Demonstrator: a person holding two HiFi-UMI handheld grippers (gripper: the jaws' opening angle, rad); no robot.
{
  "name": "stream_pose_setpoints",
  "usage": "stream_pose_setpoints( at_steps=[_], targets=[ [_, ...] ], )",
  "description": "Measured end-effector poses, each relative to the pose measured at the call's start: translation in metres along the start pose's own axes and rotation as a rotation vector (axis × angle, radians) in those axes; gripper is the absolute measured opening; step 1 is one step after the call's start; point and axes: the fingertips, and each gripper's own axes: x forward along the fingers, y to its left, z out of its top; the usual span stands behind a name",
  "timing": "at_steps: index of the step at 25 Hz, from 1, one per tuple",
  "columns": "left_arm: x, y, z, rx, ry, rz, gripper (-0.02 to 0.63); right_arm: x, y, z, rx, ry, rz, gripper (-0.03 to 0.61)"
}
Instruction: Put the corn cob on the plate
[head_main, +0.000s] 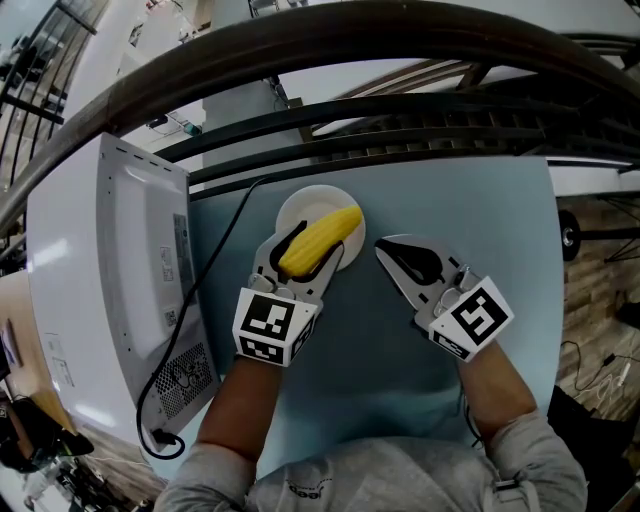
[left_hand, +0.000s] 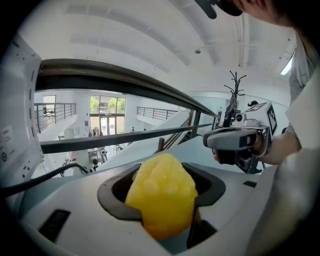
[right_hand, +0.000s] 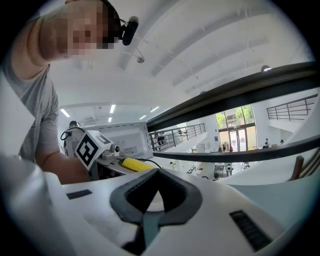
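Pale blue table fills the middle of the head view, with a white appliance standing along its left edge and a black cable trailing from it across the surface. Beyond the table a dark curved railing crosses the room. A white plate sits toward the far side of the table. The left gripper pinches the yellow corn cob between its jaws, which stand wide around it; the cob's far end lies over the plate's near part, and whether it touches the plate cannot be told. The right gripper is just beside it to the right, above bare table, its jaws pressed together with nothing between them
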Motion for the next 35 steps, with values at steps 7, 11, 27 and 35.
stream_pose_setpoints(
  at_steps=[7,11,27,35],
  targets=[
    [0.004,0.002,-0.003,-0.002,0.013,-0.002,0.265,0.0,-0.002,-0.001,0.004,-0.002,-0.003,0.017],
    [0.006,0.003,-0.006,0.01,0.033,0.004,0.265,-0.001,-0.003,-0.003,0.009,0.0,-0.006,0.017],
    [-0.003,0.014,-0.039,0.118,0.201,0.072,0.267,-0.003,-0.001,-0.007,0.013,0.01,-0.007,0.017],
    [0.001,0.016,-0.045,0.152,0.225,0.095,0.267,-0.001,-0.001,-0.009,0.018,0.013,-0.006,0.017]
  ],
)
